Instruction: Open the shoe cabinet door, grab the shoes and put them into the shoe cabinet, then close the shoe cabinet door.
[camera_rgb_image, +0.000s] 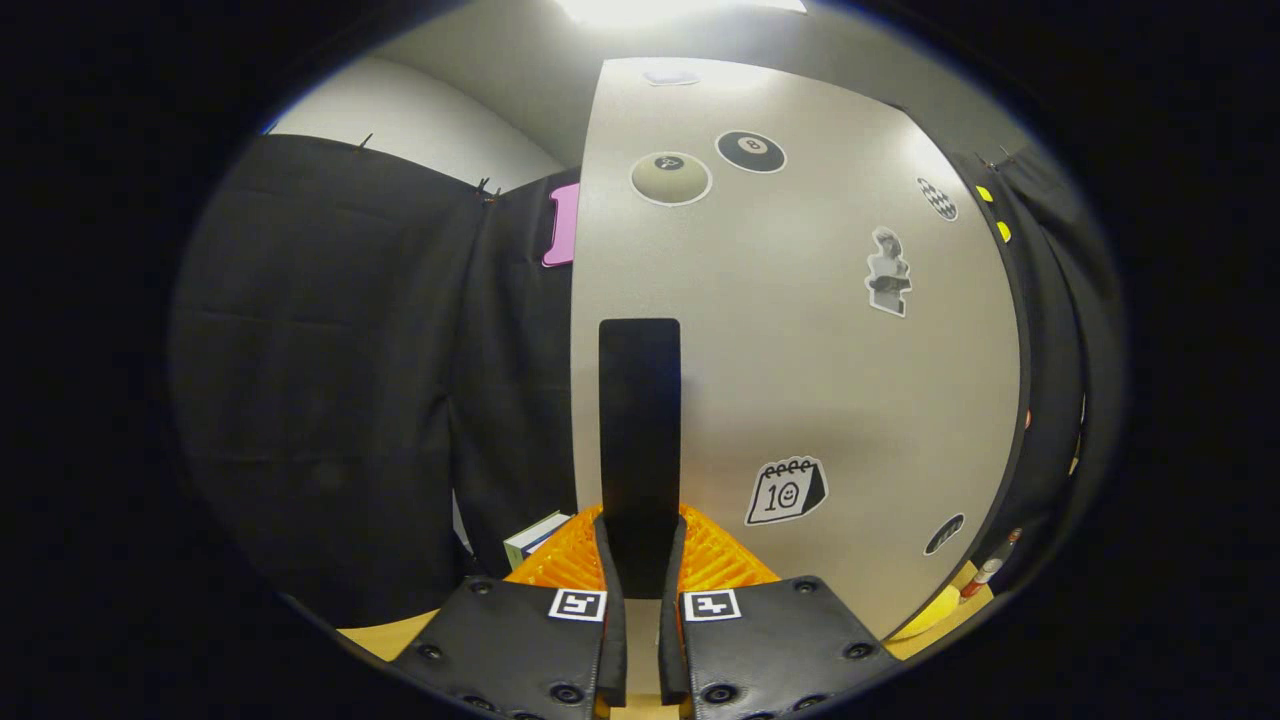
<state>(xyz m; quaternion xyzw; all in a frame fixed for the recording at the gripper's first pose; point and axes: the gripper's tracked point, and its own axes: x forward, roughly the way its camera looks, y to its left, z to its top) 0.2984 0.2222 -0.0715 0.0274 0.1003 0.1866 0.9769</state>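
Observation:
The shoe cabinet door (800, 380) is a pale panel with several stickers, standing close in front of me. A tall black handle (640, 420) runs vertically near the door's left edge. My gripper (641, 560) holds the lower end of this handle, with one finger pressed against each side of it. Left of the door's edge there is only the black cloth wall.
A small stack of books (535, 538) lies low down, just left of the fingers. A yellow object (935, 605) and a small bottle-like thing (985, 572) sit by the door's lower right corner. A wooden surface (390, 632) lies below.

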